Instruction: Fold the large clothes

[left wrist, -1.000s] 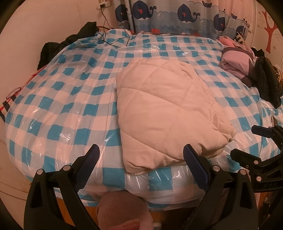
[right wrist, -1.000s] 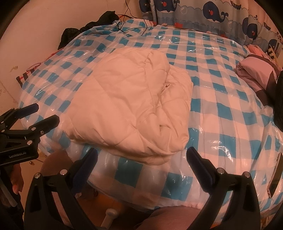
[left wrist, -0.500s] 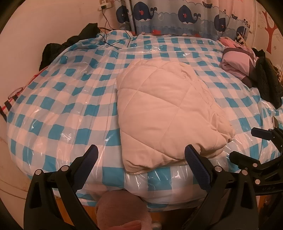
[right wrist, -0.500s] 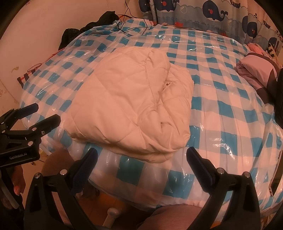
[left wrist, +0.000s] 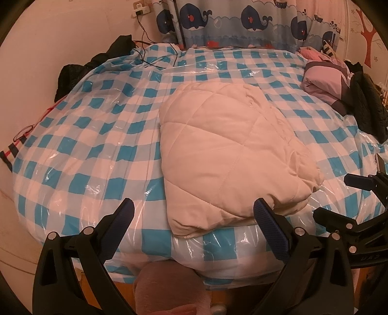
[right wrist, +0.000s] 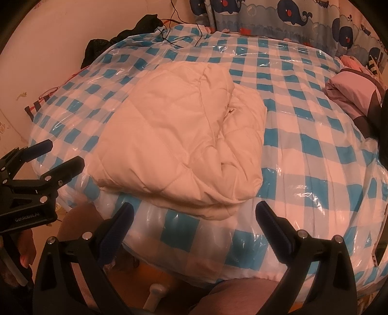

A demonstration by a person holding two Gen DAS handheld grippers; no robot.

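Observation:
A cream quilted garment (left wrist: 225, 155) lies folded in a thick bundle on the blue and white checked bed cover (left wrist: 97, 145); it also shows in the right wrist view (right wrist: 179, 135). My left gripper (left wrist: 194, 213) is open and empty, held back from the bed's near edge in front of the bundle. My right gripper (right wrist: 194, 215) is open and empty too, just short of the bundle's near edge. Each gripper shows in the other's view, the right one (left wrist: 344, 201) at the right and the left one (right wrist: 51, 157) at the left.
A folded pink and grey garment (left wrist: 325, 80) and a dark garment (left wrist: 368, 104) lie at the bed's right side. Black clothes (left wrist: 97, 60) and cables (left wrist: 155, 60) sit at the far left corner. A whale curtain (left wrist: 242, 21) hangs behind.
Both grippers have drawn back and lifted slightly; the bundle lies unmoved and both stay open.

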